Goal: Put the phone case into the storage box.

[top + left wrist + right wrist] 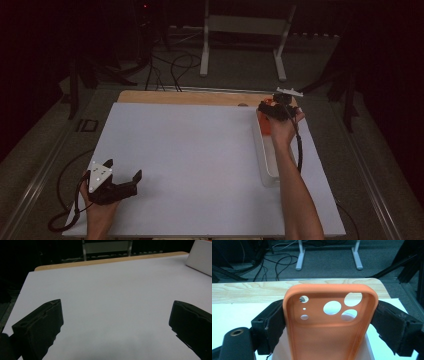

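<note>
right gripper (pixel 329 322): jaws clamped on both long edges of orange phone case (pixel 329 330), camera holes at its top | case held at far right of table, over far end of white tray (pixel 267 165) | left gripper (pixel 122 175): jaws wide, nothing between them, near front-left corner of white table sheet (pixel 190 150)
</note>
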{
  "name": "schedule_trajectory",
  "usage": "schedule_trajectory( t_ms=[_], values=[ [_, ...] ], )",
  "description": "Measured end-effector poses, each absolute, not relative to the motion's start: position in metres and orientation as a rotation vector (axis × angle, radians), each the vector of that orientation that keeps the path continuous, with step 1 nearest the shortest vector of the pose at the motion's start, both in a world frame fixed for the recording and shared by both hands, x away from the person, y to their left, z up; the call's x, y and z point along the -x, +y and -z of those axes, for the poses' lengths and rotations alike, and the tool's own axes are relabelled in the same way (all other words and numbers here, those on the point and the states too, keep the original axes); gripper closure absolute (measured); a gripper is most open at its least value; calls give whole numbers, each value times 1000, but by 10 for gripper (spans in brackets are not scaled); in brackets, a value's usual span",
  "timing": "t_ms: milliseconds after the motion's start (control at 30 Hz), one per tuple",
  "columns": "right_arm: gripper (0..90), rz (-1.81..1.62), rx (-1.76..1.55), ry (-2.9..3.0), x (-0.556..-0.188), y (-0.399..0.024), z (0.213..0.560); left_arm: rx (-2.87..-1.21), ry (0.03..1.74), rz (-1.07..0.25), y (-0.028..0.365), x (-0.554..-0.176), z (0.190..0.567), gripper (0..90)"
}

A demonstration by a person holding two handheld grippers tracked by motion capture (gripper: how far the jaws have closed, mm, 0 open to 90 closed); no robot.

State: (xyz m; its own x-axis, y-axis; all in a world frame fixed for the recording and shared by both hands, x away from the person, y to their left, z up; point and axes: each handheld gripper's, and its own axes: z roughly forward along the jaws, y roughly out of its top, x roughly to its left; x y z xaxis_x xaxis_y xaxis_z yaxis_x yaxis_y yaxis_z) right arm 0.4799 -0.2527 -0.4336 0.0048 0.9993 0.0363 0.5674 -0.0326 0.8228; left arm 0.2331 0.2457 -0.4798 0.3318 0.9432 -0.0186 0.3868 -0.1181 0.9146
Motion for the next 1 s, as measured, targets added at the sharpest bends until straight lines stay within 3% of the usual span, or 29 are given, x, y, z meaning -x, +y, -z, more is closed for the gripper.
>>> schedule_trajectory(
  t_ms=[1000],
  values=[
    [109,-962,-1573,1692,-468,-257,420,-1676,1210,-763,247,-233,479,0]
  ],
)
